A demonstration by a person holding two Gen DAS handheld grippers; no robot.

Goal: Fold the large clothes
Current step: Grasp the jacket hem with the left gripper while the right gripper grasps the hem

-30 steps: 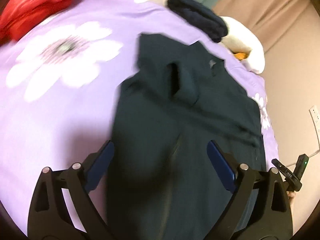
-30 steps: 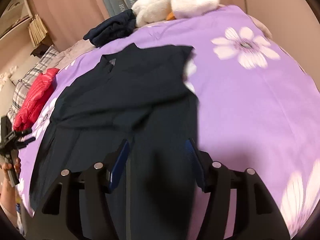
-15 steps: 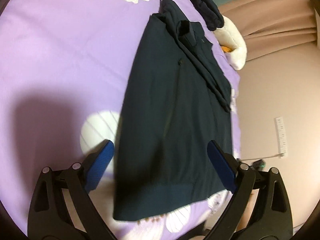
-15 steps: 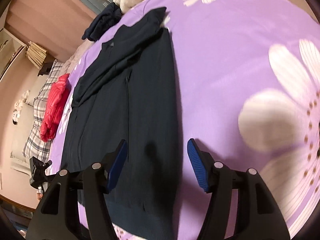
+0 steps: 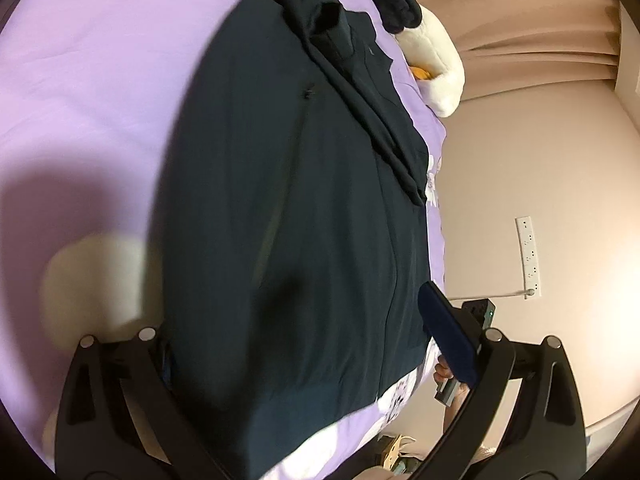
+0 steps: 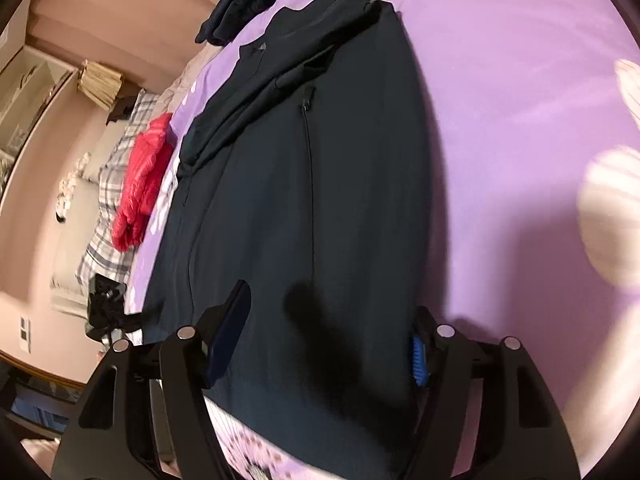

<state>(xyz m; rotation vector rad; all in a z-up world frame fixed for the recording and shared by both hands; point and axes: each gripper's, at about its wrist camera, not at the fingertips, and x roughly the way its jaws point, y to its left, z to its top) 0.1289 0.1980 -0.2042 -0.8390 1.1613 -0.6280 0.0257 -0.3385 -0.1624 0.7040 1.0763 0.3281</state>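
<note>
Garment: a large dark navy jacket [image 5: 288, 200] lay flat along the bed [image 5: 88, 92], sleeves folded in across its upper part, its hem at the near end by both tongs.
Zip: a pocket zip [image 6: 307, 104] ran lengthwise down the jacket's front panel.
Bed: it carried a purple cover printed with big white flowers [image 6: 612, 216].
Left tongs: the left tongs [image 5: 296, 336] hung low over the hem end, jaws spread wide on either side of the cloth; its left finger sat partly behind the jacket's edge, and the blue pad [image 5: 448, 336] on its right finger stood clear past the other edge. Nothing was gripped.
Right tongs: the right tongs [image 6: 324, 340] were opening, jaws wide over the same hem end, with the cloth below and between them but not pinched.
Hand: in the left wrist view, fingers of a hand [image 5: 442, 372] showed behind the right pad, on the other handle.
Far end: a second dark garment [image 6: 240, 4] lay bunched beyond the collar, beside a white plush toy [image 5: 436, 60].
Side: a red puffy jacket [image 6: 142, 184] rested on a plaid blanket [image 6: 108, 200] off the purple cover's edge.
Wall: a white power strip [image 5: 530, 256] was mounted there.
</note>
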